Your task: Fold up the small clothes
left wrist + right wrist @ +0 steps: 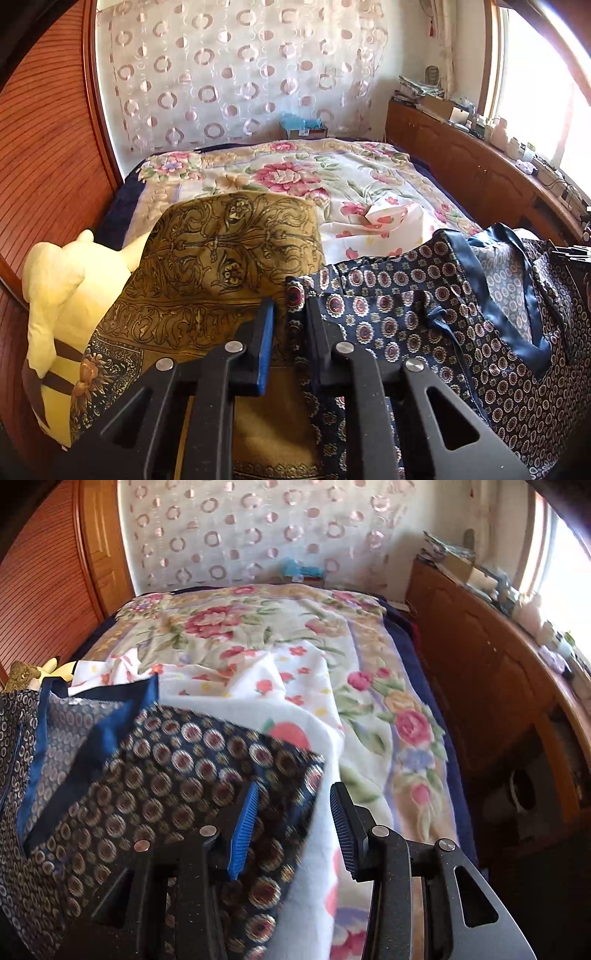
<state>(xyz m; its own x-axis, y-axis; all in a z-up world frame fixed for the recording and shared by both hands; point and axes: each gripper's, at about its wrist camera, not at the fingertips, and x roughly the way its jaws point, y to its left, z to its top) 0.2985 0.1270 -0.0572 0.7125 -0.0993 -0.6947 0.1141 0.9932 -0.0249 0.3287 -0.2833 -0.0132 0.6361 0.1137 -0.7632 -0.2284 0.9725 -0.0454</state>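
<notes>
A navy garment (406, 314) with round medallion print and shiny blue trim lies on the bed. Its left edge runs up between the fingers of my left gripper (291, 301). The jaws stand narrow, and a strip of gold cloth still shows between the left blue pad (266, 332) and the fabric. In the right wrist view the same garment (166, 768) fills the lower left, blurred. My right gripper (294, 786) is open wide over the garment's right corner. Its left pad (243, 827) is over the navy fabric and its right pad (341, 823) is over white cloth.
A gold patterned cushion (221, 251) and a pale yellow plush toy (55, 280) lie left of the garment. A crumpled white floral cloth (258, 686) lies beyond it on the flowered blanket (406, 720). A wooden cabinet (480, 683) with clutter on top runs along the right, and a wardrobe (44, 147) along the left.
</notes>
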